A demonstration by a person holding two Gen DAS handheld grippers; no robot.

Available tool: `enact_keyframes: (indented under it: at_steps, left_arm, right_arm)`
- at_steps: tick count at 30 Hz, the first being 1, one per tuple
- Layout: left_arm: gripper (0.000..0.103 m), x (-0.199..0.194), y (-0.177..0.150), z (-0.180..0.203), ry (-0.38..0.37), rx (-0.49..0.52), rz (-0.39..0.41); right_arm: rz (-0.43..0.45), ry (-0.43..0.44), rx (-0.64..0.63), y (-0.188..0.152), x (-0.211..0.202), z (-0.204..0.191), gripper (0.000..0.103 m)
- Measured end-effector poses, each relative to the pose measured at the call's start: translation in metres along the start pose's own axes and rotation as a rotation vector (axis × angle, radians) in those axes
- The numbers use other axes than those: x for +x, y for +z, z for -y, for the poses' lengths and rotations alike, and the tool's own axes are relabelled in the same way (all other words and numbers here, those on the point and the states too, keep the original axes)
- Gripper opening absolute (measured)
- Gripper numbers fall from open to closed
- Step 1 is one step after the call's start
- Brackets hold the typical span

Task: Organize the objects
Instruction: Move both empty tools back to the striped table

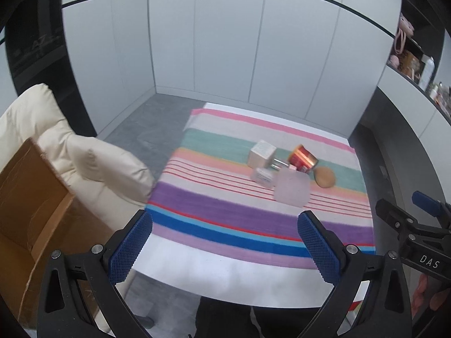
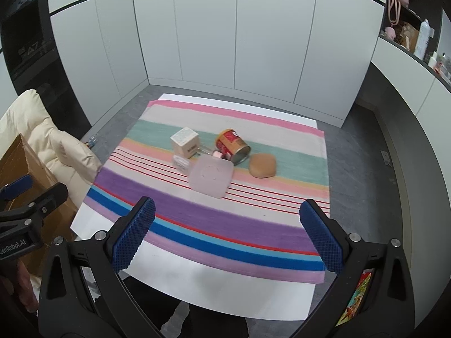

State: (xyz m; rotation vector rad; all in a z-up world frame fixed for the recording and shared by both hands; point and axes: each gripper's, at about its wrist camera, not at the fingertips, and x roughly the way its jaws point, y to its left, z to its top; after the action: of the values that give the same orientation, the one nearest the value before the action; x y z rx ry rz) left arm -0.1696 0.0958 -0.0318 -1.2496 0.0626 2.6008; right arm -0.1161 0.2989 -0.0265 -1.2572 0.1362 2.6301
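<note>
A white table (image 2: 197, 278) is wearing a striped cloth (image 2: 225, 225). A cardboard box (image 1: 31, 214) is sitting beside it on the left; I cannot tell what is inside. In the middle of the cloth, a frosted square lid (image 2: 212, 177) is lying flat. Close by, a cream box (image 2: 185, 142) is standing, a red can (image 2: 232, 145) is lying on its side with its open end showing, and a brown bun (image 2: 262, 165) is resting. The left gripper (image 1: 225, 250) and right gripper (image 2: 227, 236) are hanging over the near edge, jaws wide apart, holding nothing.
</note>
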Motion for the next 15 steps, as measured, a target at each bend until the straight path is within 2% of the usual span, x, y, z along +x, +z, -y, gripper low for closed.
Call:
enact_keyframes:
  at_steps: [9,15]
  left_arm:
    - [0.103,0.038,0.005,0.023,-0.036,0.056,-0.036]
    - [0.103,0.085,0.013,0.029,-0.039,0.102,-0.047]
  right_arm:
    - [-0.030,-0.037,-0.017,-0.003,0.022,0.029,0.103]
    - [-0.084,-0.062,-0.039,-0.011,0.065,0.045,0.103]
